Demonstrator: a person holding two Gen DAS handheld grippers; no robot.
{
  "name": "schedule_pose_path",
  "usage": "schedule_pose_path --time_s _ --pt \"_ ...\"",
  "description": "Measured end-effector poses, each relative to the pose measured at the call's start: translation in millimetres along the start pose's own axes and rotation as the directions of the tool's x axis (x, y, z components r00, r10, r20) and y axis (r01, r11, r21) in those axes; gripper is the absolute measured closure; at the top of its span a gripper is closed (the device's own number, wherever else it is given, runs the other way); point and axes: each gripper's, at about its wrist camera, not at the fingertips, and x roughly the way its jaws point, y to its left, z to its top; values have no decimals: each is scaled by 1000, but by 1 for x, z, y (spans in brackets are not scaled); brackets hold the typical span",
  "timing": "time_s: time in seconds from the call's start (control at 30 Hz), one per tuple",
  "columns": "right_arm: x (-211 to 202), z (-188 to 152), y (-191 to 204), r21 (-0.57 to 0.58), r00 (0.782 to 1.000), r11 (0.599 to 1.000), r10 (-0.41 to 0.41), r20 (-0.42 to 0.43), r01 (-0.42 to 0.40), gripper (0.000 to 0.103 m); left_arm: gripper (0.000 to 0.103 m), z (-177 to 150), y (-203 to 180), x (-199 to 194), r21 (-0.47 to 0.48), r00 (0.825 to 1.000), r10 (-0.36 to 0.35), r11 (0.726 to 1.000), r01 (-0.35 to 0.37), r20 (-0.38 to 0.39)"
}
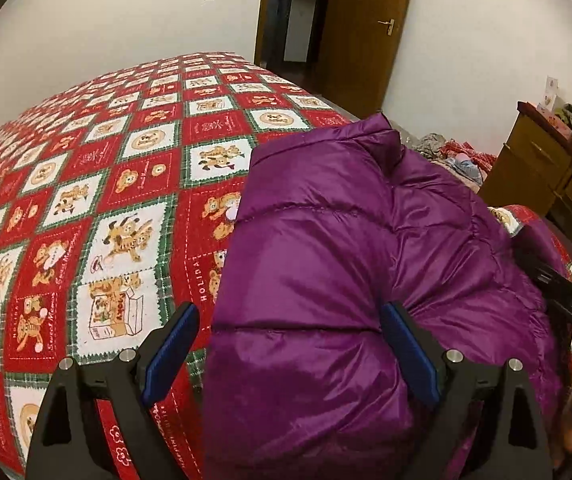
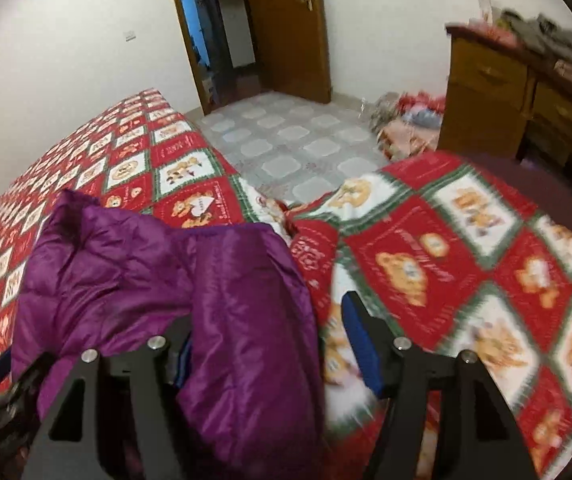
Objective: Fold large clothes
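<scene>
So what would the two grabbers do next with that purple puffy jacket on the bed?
Probably lift both away and reach for the next fold. The purple jacket lies bundled on the bedspread; the left gripper stands open astride its edge, and the right gripper is not clamped on the fabric between its pads.

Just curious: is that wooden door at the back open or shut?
Open: the door is swung aside, showing a dark hallway beyond.

A home bedroom: bed (image 1: pixel 86 200) under teddy-bear quilt, wooden door (image 1: pixel 361 32), dresser (image 2: pixel 485 92).
</scene>
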Motion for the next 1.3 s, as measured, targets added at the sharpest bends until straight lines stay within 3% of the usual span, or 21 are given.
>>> schedule_pose_path --time_s 0.17,0.27,0.43,0.63,0.8,1.13,1.3 --pt "-52 -22 6 -59 997 998 5 81 0 40 10 -1 -9 1 64 999 46 997 -47 22" --pt "-59 -35 21 -119 997 992 45 64 -37 58 10 -2 -3 -2 35 1000 25 999 -25 3" --pt "-39 -55 23 -114 999 993 42 -10 -43 58 10 -20 -1 -30 52 1000 3 999 -4 19" --pt "-53 -68 20 -99 999 994 49 -2 -49 58 10 -55 4 -63 45 999 -17 999 15 36" --pt "-86 -81 15 -93 998 995 51 32 -48 26 10 -77 2 -87 63 998 -18 998 14 54" --pt "-142 -114 21 -126 993 991 55 104 -42 8 10 -111 5 -138 41 995 57 997 -61 84" --pt "-173 -130 25 -143 985 989 62 159 -39 4 10 -119 20 -167 -41 993 43 998 -39 109"
